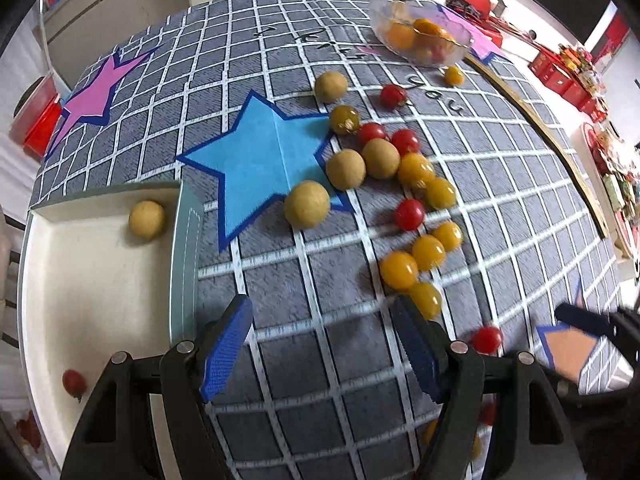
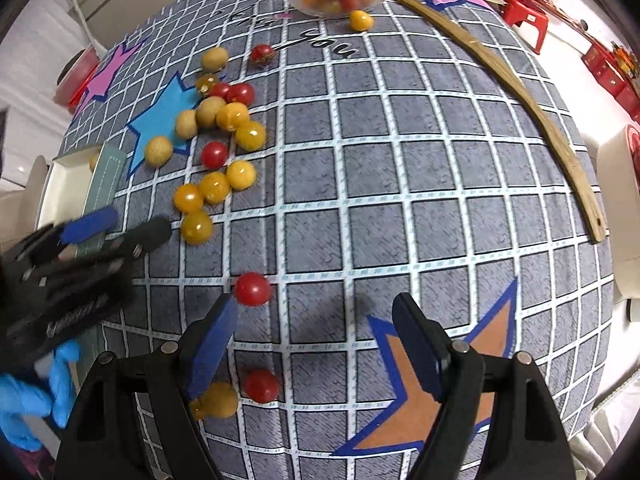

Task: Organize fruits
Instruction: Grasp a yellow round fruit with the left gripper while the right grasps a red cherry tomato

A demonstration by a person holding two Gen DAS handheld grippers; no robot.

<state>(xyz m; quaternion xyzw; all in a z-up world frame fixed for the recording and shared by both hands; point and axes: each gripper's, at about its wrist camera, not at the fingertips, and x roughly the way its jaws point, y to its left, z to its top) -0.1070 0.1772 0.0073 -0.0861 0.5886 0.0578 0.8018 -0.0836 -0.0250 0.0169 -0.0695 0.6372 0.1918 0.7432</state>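
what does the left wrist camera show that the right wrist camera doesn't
Only the left wrist view: a red tomato inside the white tray.
Only the right wrist view: a gloved hand and the whole orange star.
Both: the glass bowl, the blue star, the scattered fruit, and open, empty claws, left and right.

Both views are bright and evenly lit, with soft light falling from above. The checked cloth bulges like a dome and its grid lines bend hard toward the dark rounded corners of each fisheye frame. Faint, soft-edged shadows lie under the left hand-held gripper and the right hand-held gripper. White surroundings at the right edges are washed out. In the right wrist view the other gripper and a blue glove are smeared by blur. Small highlights glint on the yellow tomatoes.
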